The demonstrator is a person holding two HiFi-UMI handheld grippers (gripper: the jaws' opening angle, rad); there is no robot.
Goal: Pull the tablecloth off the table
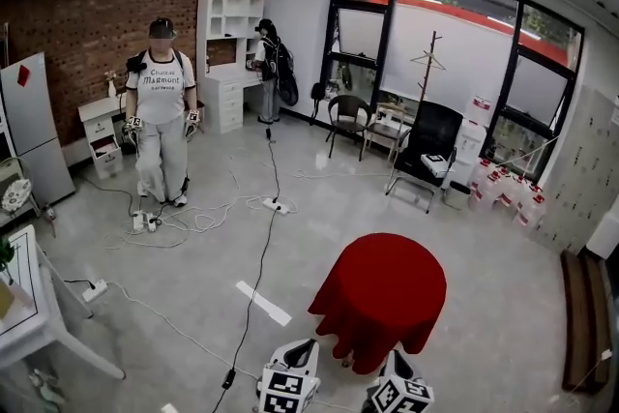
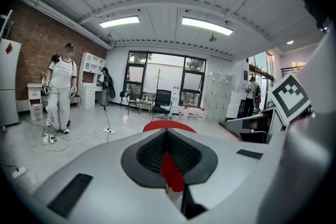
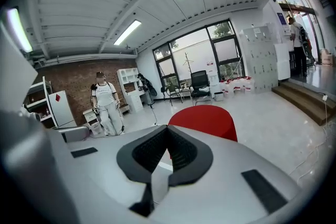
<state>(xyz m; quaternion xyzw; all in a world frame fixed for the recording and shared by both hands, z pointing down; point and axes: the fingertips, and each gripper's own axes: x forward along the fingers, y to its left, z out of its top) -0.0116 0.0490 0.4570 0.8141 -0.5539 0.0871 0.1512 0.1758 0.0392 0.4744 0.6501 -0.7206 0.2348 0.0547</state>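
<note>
A red tablecloth [image 1: 379, 297] drapes over a small round table and hangs down all round. It stands on the floor just ahead of me. My left gripper [image 1: 308, 341] is low at the cloth's near left side and my right gripper [image 1: 395, 355] at its near edge. In the left gripper view the jaws [image 2: 167, 131] are shut, with the red cloth [image 2: 169, 126] beyond them and a red strip showing through the slit below. The right gripper [image 3: 168, 128] is shut too, with the cloth [image 3: 205, 119] ahead. Neither gripper holds anything.
A person [image 1: 162, 111] with grippers stands at the back left among floor cables and a power strip [image 1: 276, 205]. Another person [image 1: 271, 73] stands by white shelves. Black chairs [image 1: 428, 150] stand by the windows. A white table [image 1: 29, 305] is at my left, a tape strip [image 1: 263, 303] on the floor.
</note>
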